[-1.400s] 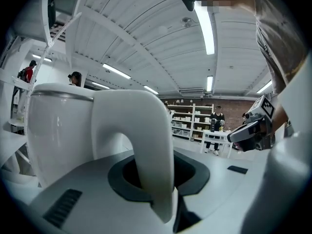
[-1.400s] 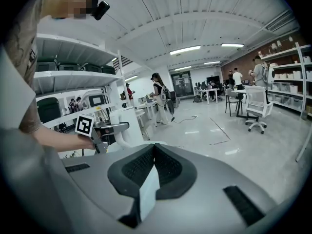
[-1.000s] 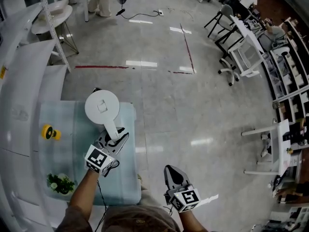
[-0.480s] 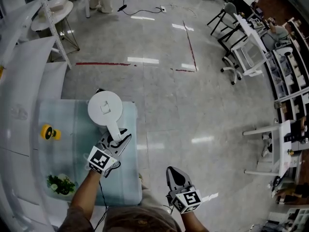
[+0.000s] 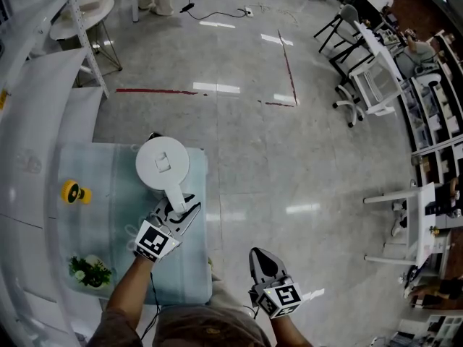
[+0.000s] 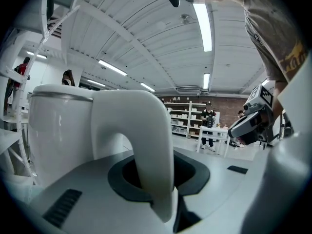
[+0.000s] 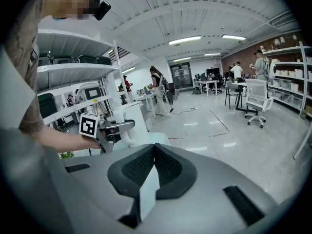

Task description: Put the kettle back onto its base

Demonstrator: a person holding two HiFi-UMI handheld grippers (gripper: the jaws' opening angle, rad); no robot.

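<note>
**A:** Where was the kettle?

**B:** The white kettle [image 5: 163, 163] was at the far right corner of the blue-covered table [image 5: 108, 194]. No view showed its base. You'd best keep it upright and lower it straight.

**A:** And the grippers?

**B:** Your left gripper [image 5: 181, 210] was clenched on the kettle's handle [image 6: 151, 145]. Your right gripper [image 5: 262, 260] was closed on nothing, off the table.
</note>
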